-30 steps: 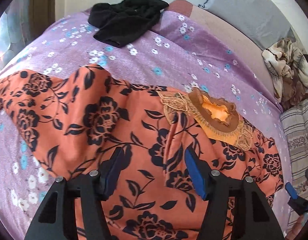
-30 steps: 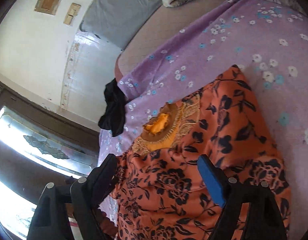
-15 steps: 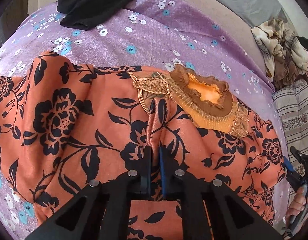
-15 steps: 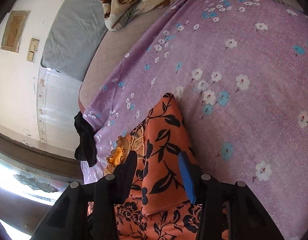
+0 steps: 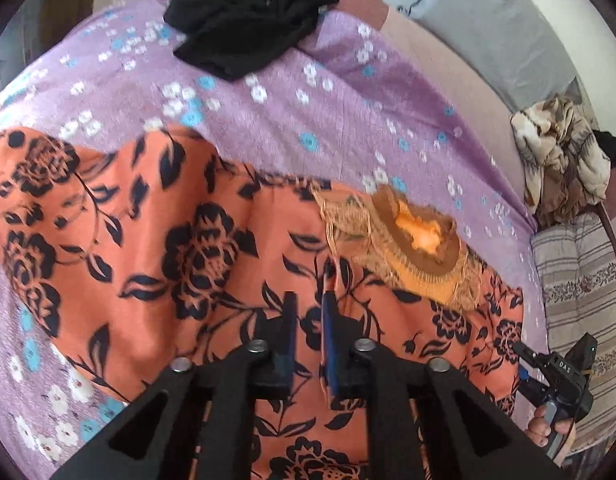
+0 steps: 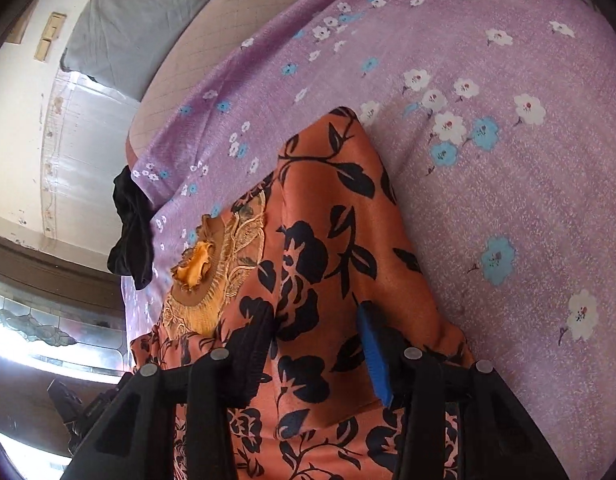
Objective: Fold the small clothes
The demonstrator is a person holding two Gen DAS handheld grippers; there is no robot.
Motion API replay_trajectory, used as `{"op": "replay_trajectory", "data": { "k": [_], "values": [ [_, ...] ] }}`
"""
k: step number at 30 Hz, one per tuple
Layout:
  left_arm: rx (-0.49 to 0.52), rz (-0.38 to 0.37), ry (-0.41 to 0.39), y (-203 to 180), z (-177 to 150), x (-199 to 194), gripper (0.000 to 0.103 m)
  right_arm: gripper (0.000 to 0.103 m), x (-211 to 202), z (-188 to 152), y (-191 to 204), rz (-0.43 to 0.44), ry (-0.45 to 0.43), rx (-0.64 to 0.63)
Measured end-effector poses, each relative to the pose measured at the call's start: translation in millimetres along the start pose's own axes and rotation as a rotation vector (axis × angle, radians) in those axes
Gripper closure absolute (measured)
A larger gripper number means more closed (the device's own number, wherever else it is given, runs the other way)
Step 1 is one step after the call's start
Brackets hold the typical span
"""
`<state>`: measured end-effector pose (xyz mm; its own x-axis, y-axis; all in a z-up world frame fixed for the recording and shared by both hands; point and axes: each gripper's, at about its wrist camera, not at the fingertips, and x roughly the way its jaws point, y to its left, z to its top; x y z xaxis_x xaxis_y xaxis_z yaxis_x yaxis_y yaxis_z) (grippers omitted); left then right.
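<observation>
- Bed, under a purple sheet with small white and blue flowers (image 5: 348,120), carries everything. The orange garment with black flower print (image 5: 155,240) lies spread across its near half, reaching toward the left edge.
- Change: half a second ago the left tongs (image 5: 308,320) were pinched tight on a raised ridge of the orange cloth; now their jaws stand slightly apart, ridge loose between them. Reads as a release or re-grip, not a carry.
- Right tongs (image 6: 320,344) were narrower on the folded sleeve half a second ago; now wide apart, straddling it and clamped on nothing.
- Meaning, as a judgement: the sleeve fold seems laid; next fold not yet begun.
- Garment look: thin, drapey, wrinkled; one sleeve folded inward, lying flat.
- Gold embroidered neckline (image 5: 412,240) faces the bed's far edge.
- Crumpled black cloth (image 5: 247,28) sits apart at the far edge.
</observation>
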<state>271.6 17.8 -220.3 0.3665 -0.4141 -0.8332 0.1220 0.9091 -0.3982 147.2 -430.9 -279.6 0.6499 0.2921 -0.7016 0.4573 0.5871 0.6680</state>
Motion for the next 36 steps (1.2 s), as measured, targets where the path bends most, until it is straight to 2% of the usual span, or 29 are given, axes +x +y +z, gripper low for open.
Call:
{"op": "replay_trajectory", "data": {
  "k": [1, 2, 3, 7, 8, 9, 10, 11, 12, 17, 21, 24, 27, 29, 31, 34, 35, 36],
  "values": [
    [0.000, -0.003, 0.036, -2, -2, 8, 0.060, 0.056, 1, 0, 1, -0.004, -0.001, -0.003],
    [0.004, -0.004, 0.049, -6, -6, 14, 0.046, 0.056, 1, 0, 1, -0.007, -0.002, -0.005],
    [0.013, 0.001, 0.052, -10, -8, 18, 0.040, 0.056, 1, 0, 1, -0.009, -0.002, -0.006],
    [0.057, -0.011, 0.096, -23, -14, 32, 0.037, 0.055, 3, 0, 3, -0.012, 0.005, -0.011],
    [0.059, -0.011, 0.091, -24, -17, 33, 0.039, 0.055, 3, 0, 3, -0.012, 0.005, -0.011],
    [0.069, -0.004, 0.079, -25, -18, 33, 0.045, 0.055, 3, 0, 3, -0.013, 0.006, -0.013],
    [0.088, 0.006, 0.073, -29, -20, 34, 0.056, 0.055, 3, 0, 3, -0.015, 0.008, -0.016],
    [0.106, 0.018, 0.080, -31, -21, 35, 0.084, 0.055, 4, 0, 3, -0.017, 0.008, -0.019],
    [0.117, 0.036, 0.081, -32, -22, 36, 0.097, 0.055, 4, 0, 3, -0.019, 0.009, -0.021],
    [0.127, 0.026, 0.025, -35, -19, 19, 0.097, 0.055, -3, 1, 3, -0.004, -0.014, -0.010],
    [0.120, -0.014, -0.078, -28, -7, -18, 0.097, 0.054, -22, 4, 10, 0.020, -0.109, -0.037],
    [0.128, 0.070, -0.105, -19, -6, -25, 0.097, 0.054, -32, 3, 20, 0.082, -0.152, -0.080],
    [0.090, 0.100, -0.041, -7, -2, -11, 0.097, 0.054, -22, -2, 32, 0.092, -0.112, -0.131],
    [0.100, 0.136, 0.022, -4, -5, 3, 0.097, 0.054, -3, -5, 35, 0.072, -0.027, -0.146],
    [0.109, 0.219, 0.052, -3, -6, 13, 0.093, 0.054, 24, -12, 31, -0.039, 0.090, -0.159],
    [0.056, 0.221, 0.008, 8, 0, 1, 0.093, 0.058, 21, -17, 43, -0.079, 0.048, -0.244],
    [0.022, 0.214, -0.031, 15, 4, -9, 0.089, 0.056, 19, -18, 47, -0.073, 0.040, -0.269],
    [-0.015, 0.216, -0.076, 23, 7, -20, 0.078, 0.056, 18, -19, 50, -0.061, 0.034, -0.285]
  ]
}}
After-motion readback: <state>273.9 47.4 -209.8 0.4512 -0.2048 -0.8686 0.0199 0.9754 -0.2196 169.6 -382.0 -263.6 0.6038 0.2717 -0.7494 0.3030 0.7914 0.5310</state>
